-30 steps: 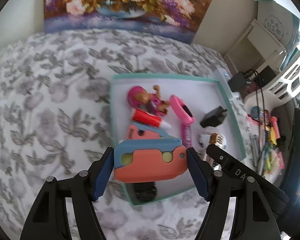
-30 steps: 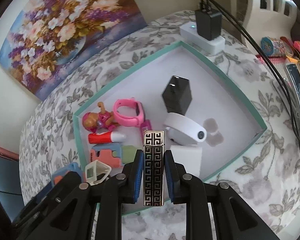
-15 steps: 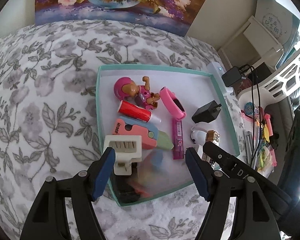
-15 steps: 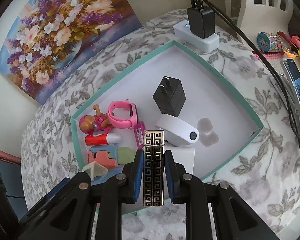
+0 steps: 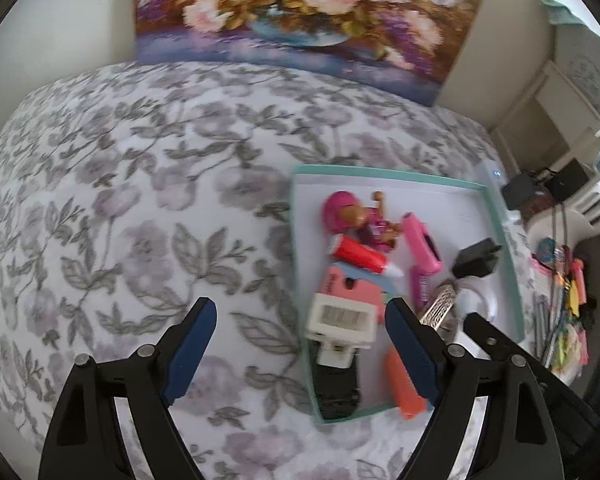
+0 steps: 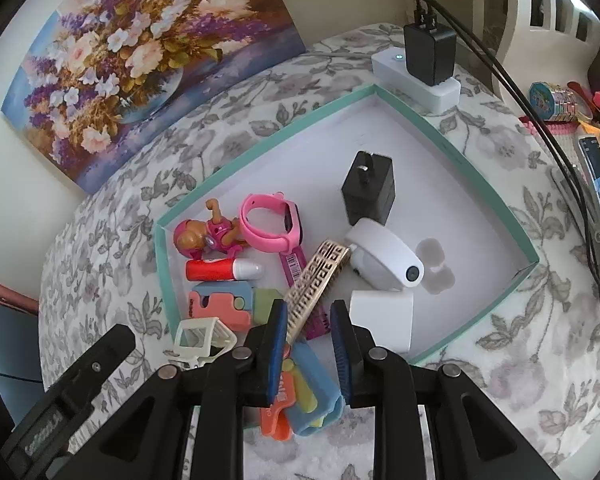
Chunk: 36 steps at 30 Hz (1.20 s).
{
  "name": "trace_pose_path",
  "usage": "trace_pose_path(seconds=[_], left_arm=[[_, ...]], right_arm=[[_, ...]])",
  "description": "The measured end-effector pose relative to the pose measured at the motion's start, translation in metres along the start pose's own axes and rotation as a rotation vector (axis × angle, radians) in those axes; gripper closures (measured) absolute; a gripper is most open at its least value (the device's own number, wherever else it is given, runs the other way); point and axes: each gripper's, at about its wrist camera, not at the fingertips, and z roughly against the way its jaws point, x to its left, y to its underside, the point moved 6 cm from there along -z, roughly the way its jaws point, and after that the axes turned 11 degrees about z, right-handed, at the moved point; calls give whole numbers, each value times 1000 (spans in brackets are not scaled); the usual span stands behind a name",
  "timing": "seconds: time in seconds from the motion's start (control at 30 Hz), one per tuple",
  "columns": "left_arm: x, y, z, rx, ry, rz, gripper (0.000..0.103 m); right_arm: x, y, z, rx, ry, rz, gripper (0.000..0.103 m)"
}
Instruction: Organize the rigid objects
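Left wrist view. Finds the left gripper (image 5: 300, 312) over the floral cloth of the bench (image 5: 140, 200), jaws opening wide with nothing between them. Shows the teal-rimmed tray (image 5: 380, 171) to the right, crowded along its near-left side. Puts a white boxy toy (image 5: 340, 316) on the left rim and the gold patterned lighter (image 5: 440, 304) further right. Leaves plenty of bare cloth to the left for swinging clear.

Right wrist view. Catches the right gripper (image 6: 308, 312) with jaws opening from narrow. Has the lighter (image 6: 316, 280) tilted, its near end low between them against the left pad, a gap on the right side, its far end leaning toward the white camera (image 6: 384, 256). Reads as released into the tray (image 6: 260, 159), not gripped. Suggests a stiff, small, dense, smooth metal case, likely slippery; best taken across the narrow sides at mid-length. Offers open floor at the tray's far right, past the black charger (image 6: 368, 196). Warns of a blue-and-orange toy (image 6: 300, 392) overhanging the near rim under the jaws.
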Motion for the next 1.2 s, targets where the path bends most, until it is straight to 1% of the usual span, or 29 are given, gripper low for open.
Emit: trace_pose_path(seconds=[0.07, 0.1, 0.17, 0.2, 0.23, 0.27, 0.3, 0.33, 0.4, 0.43, 0.57, 0.63, 0.7, 0.87, 1.2], left_arm=[[10, -1, -3, 7, -25, 21, 13], [15, -1, -4, 8, -39, 30, 10], [23, -2, -6, 6, -70, 42, 9], [27, -2, -6, 4, -85, 47, 9], [31, -1, -6, 2, -99, 51, 8], [36, -1, -5, 0, -109, 56, 8], [39, 0, -6, -1, -115, 59, 8], [42, 1, -6, 0, -120, 63, 8], [49, 3, -6, 6, -129, 69, 8], [52, 5, -5, 8, -135, 70, 8], [62, 11, -2, 5, -158, 63, 6], [66, 13, 0, 1, -164, 58, 6], [70, 16, 4, -3, -165, 59, 6], [80, 21, 15, -15, -166, 58, 6], [87, 33, 42, -77, -144, -12, 6]], right_arm=[[2, 1, 0, 3, 3, 4, 78], [4, 2, 0, 3, 8, 6, 76], [9, 3, 1, 5, 12, 20, 72], [12, 4, 1, 4, 16, 30, 67], [15, 6, 1, 3, 21, 42, 56], [19, 7, 2, 3, 29, 54, 49], [22, 9, 2, 2, 41, 63, 39], [24, 11, 3, 1, 51, 74, 37], [30, 15, 3, 4, 70, 101, 34], [32, 17, 2, 5, 77, 111, 30], [40, 26, 3, 4, 101, 144, 18], [44, 30, 4, -3, 115, 157, 8], [46, 34, 7, -11, 129, 172, 1], [51, 43, 13, -21, 151, 193, 0], [54, 56, 29, -55, 183, 191, 0]])
